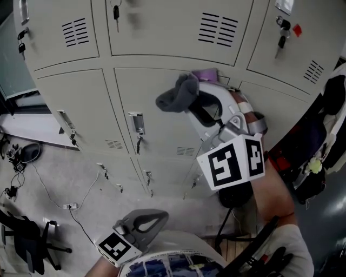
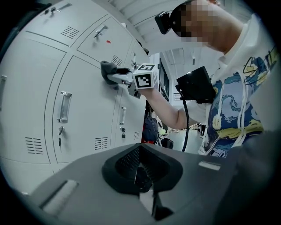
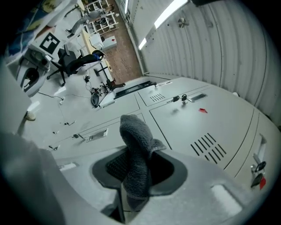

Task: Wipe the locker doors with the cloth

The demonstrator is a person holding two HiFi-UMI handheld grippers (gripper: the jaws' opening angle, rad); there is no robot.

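A grey cloth (image 1: 177,96) is pinched in my right gripper (image 1: 190,93), which is shut on it. The cloth's bunched end rests against a pale grey locker door (image 1: 154,89) in the middle column. In the right gripper view the cloth (image 3: 136,151) stands up out of the jaws, with the locker doors (image 3: 193,123) right behind it. From the left gripper view, the cloth (image 2: 108,70) touches the door (image 2: 88,101). My left gripper (image 1: 158,215) hangs low near the person's body, away from the lockers. It is shut with nothing in it (image 2: 141,176).
Keys hang from locks at the top (image 1: 115,11) and top right (image 1: 281,40). Handles (image 1: 137,123) stick out of the doors. Cables (image 1: 70,205) and a black chair (image 1: 27,243) are on the floor at left. Dark bags (image 1: 319,162) hang at the right.
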